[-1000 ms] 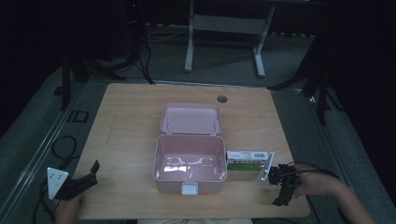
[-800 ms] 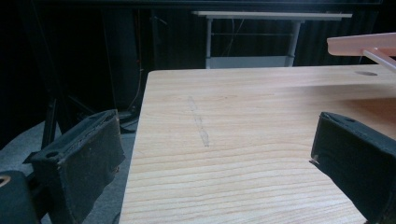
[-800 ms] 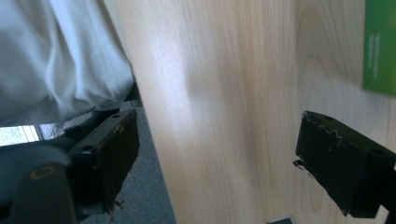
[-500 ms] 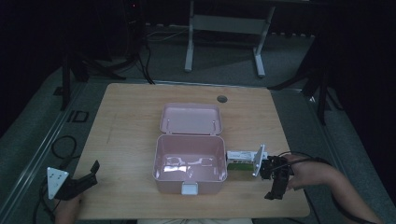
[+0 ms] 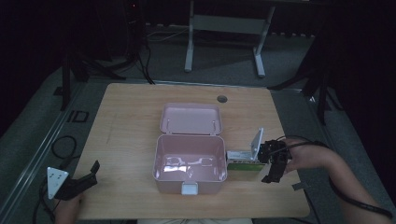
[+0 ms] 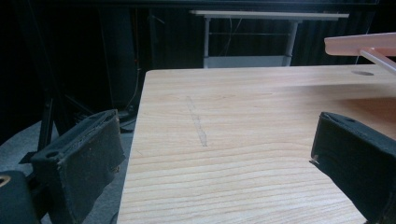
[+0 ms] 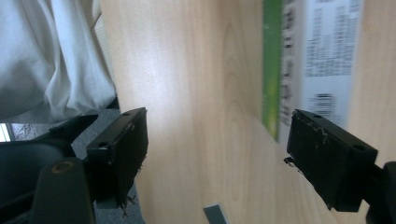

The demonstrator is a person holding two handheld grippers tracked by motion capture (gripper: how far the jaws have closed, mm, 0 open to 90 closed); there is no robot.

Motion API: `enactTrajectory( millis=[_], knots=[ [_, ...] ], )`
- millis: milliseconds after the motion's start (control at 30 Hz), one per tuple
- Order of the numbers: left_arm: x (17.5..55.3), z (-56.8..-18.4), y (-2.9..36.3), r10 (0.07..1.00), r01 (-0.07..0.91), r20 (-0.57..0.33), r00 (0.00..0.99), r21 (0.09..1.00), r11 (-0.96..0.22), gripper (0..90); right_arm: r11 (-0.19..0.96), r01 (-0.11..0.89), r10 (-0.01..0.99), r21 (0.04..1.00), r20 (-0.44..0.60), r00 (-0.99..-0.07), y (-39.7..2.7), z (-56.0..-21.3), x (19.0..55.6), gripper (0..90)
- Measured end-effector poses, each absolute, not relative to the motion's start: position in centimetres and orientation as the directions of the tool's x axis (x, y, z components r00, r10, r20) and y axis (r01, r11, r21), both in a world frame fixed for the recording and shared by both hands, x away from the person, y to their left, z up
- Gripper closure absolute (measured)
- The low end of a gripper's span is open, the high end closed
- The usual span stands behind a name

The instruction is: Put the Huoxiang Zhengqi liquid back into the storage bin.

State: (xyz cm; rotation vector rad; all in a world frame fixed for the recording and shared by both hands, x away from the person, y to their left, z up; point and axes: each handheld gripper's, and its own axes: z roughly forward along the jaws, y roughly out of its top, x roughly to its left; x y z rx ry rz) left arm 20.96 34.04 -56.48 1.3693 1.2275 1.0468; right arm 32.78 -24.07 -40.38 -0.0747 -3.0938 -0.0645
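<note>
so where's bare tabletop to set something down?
Free: the wide strip left of the pink box, up to the left gripper, and the band behind its lid around the hole. Crowded: right of the box, green-and-white carton and right gripper.

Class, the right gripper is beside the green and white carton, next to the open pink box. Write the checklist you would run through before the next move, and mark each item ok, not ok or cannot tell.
1. Pink box lid folded back, inside free to take things: ok.
2. Green and white carton close to the box's right wall, one flap raised: ok.
3. Right gripper jaws apart, nothing between them; they have just been closing: ok.
4. Right gripper has a grip on the carton: not ok, the carton lies beyond the jaws.
5. Left gripper open and free, near the table's left front corner: ok.
6. Carton contents secure: cannot tell.
</note>
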Motion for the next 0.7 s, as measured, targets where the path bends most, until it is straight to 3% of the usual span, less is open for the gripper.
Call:
enactTrajectory(
  millis=[233,700],
  knots=[
    [21.0,-56.5,34.0,0.993,0.148,-0.009,0.119,0.989,-0.009,2.3,0.997,0.066,0.066,0.036,-0.002,-0.998,-23.8,-39.3,35.0,22.8],
    [21.0,-56.5,34.1,0.992,0.149,-0.013,0.122,0.989,-0.006,2.4,0.998,0.021,0.021,-0.051,0.006,-1.0,-21.3,-41.8,38.0,32.6]
  ],
)
